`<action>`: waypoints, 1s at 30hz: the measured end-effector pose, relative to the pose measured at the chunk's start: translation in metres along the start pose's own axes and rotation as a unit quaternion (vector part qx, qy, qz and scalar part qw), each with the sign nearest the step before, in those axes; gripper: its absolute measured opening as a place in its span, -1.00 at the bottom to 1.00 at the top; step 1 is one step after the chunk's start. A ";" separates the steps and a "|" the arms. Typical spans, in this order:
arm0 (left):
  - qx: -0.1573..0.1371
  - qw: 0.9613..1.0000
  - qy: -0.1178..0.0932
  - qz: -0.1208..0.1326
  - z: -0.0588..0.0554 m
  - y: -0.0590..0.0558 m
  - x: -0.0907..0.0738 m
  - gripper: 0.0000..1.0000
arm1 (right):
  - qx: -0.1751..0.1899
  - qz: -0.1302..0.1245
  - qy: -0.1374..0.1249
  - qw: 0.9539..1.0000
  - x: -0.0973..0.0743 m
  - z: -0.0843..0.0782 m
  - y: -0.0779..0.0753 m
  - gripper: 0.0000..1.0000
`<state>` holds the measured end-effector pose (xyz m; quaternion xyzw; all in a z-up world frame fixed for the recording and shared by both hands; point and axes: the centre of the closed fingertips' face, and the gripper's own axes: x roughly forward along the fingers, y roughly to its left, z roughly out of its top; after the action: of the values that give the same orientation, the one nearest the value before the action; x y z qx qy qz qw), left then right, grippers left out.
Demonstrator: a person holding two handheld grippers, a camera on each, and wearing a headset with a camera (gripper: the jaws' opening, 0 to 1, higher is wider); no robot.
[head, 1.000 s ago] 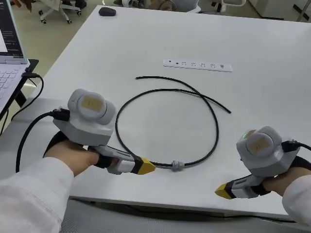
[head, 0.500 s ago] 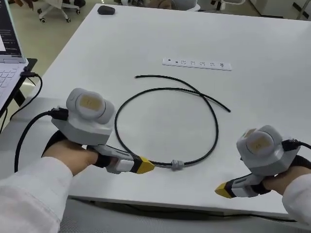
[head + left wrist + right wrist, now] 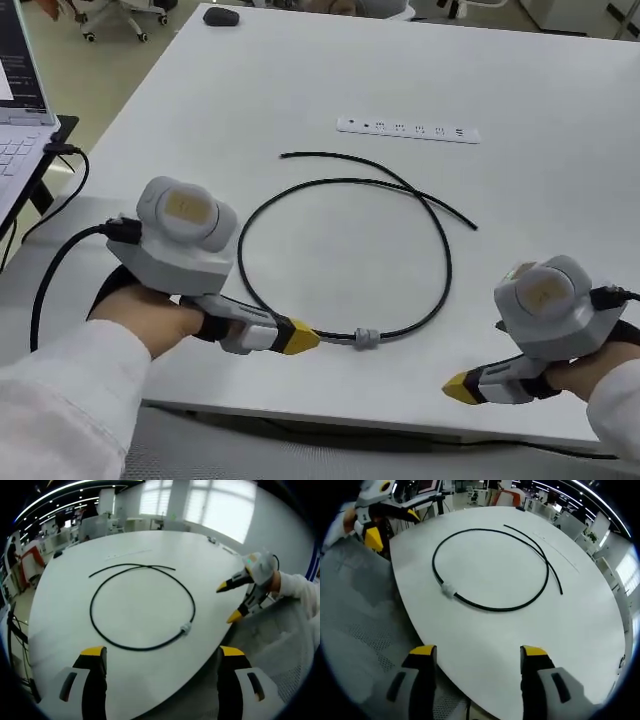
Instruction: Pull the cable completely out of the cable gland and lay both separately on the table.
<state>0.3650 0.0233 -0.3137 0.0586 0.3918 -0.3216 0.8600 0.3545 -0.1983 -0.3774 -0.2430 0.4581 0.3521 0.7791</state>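
A black cable [image 3: 440,250] lies in one big loop on the white table [image 3: 300,80], its two ends crossing at the far side. A small grey cable gland [image 3: 366,339] sits on the cable at the loop's near side; it appears too as the gland [image 3: 186,628] and the gland [image 3: 448,588]. My left gripper [image 3: 300,340] hovers just left of the gland, jaws open, its open gripper [image 3: 159,652] holding nothing. My right gripper [image 3: 460,390] hangs off the table's near edge, to the right; its gripper [image 3: 479,651] is open and empty.
A white power strip [image 3: 408,130] lies beyond the loop. A dark mouse [image 3: 221,16] rests at the far edge. A laptop [image 3: 15,90] with a black lead [image 3: 60,250] stands on a side stand at the left. The table's near edge runs just below the gland.
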 end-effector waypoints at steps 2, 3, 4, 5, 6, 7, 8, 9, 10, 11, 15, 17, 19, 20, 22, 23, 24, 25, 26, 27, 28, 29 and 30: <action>0.001 1.000 0.000 -0.001 0.000 -0.001 0.000 0.84 | 0.001 0.006 -0.013 1.000 0.000 0.007 0.002 0.38; 0.002 1.000 0.000 -0.003 0.000 -0.001 0.001 0.83 | -0.001 0.008 -0.024 1.000 -0.001 0.012 0.002 0.36; 0.003 1.000 0.001 -0.003 0.000 -0.002 0.001 0.83 | -0.003 0.008 -0.030 1.000 -0.002 0.015 0.002 0.34; 0.003 1.000 0.002 -0.003 0.000 -0.002 0.001 0.83 | -0.008 0.008 -0.035 0.999 -0.003 0.019 0.002 0.33; 0.004 1.000 0.002 -0.003 0.000 -0.002 0.001 0.83 | -0.010 0.008 -0.037 0.999 -0.003 0.020 0.002 0.32; 0.003 1.000 0.002 -0.004 0.000 -0.002 0.001 0.83 | -0.020 0.009 -0.038 0.999 -0.002 0.022 0.002 0.32; 0.003 1.000 0.002 -0.004 0.000 -0.002 0.001 0.83 | -0.029 0.008 -0.039 0.999 -0.001 0.024 0.002 0.32; 0.003 1.000 0.001 -0.005 0.000 -0.002 0.001 0.83 | -0.039 0.008 -0.041 0.998 0.000 0.027 0.002 0.31; 0.003 1.000 0.002 -0.005 0.000 -0.002 0.001 0.83 | -0.041 0.009 -0.041 0.998 0.000 0.028 0.002 0.30; 0.004 1.000 0.002 -0.005 0.000 -0.002 0.001 0.83 | -0.045 0.011 -0.045 0.998 0.001 0.031 0.002 0.30; 0.003 1.000 0.002 -0.005 0.000 -0.002 0.001 0.83 | -0.052 0.021 -0.059 0.997 0.001 0.041 0.003 0.25; 0.002 1.000 0.001 -0.006 0.000 -0.002 0.001 0.82 | -0.062 0.025 -0.063 0.996 0.003 0.045 0.003 0.21; 0.003 1.000 0.001 -0.007 0.000 -0.003 0.001 0.82 | -0.068 0.031 -0.068 0.995 0.005 0.049 0.004 0.16; 0.004 1.000 0.001 -0.007 0.000 -0.003 0.001 0.82 | -0.069 0.032 -0.069 0.995 0.006 0.050 0.005 0.15; 0.004 1.000 0.001 -0.006 0.000 -0.003 0.001 0.81 | -0.077 0.041 -0.074 0.993 0.008 0.054 0.007 0.11; 0.004 1.000 0.001 -0.005 0.000 -0.003 0.001 0.81 | -0.079 0.045 -0.074 0.993 0.010 0.056 0.008 0.11; 0.004 1.000 0.000 -0.005 0.001 -0.003 0.000 0.81 | -0.081 0.046 -0.075 0.993 0.011 0.057 0.010 0.10; 0.003 1.000 -0.001 -0.005 0.001 -0.003 0.000 0.81 | -0.093 0.049 -0.080 0.991 0.013 0.060 0.011 0.09; 0.002 1.000 -0.002 -0.005 0.001 -0.003 0.000 0.80 | -0.099 0.050 -0.081 0.990 0.015 0.062 0.012 0.07; 0.002 1.000 -0.002 -0.006 0.001 -0.003 0.000 0.80 | -0.106 0.052 -0.082 0.990 0.017 0.063 0.013 0.05; 0.002 1.000 -0.001 -0.006 0.001 -0.003 0.000 0.80 | -0.111 0.053 -0.083 0.989 0.018 0.065 0.014 0.03; 0.002 1.000 0.000 -0.006 0.000 -0.003 0.000 0.80 | -0.122 0.055 -0.086 0.987 0.020 0.067 0.016 0.02; 0.003 1.000 0.001 -0.007 0.000 -0.004 0.000 0.79 | -0.131 0.059 -0.088 0.986 0.021 0.069 0.017 0.02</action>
<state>0.3630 0.0202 -0.3131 0.0589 0.3917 -0.3291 0.8572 0.3858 -0.1322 -0.3654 -0.2834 0.3511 0.4742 0.7560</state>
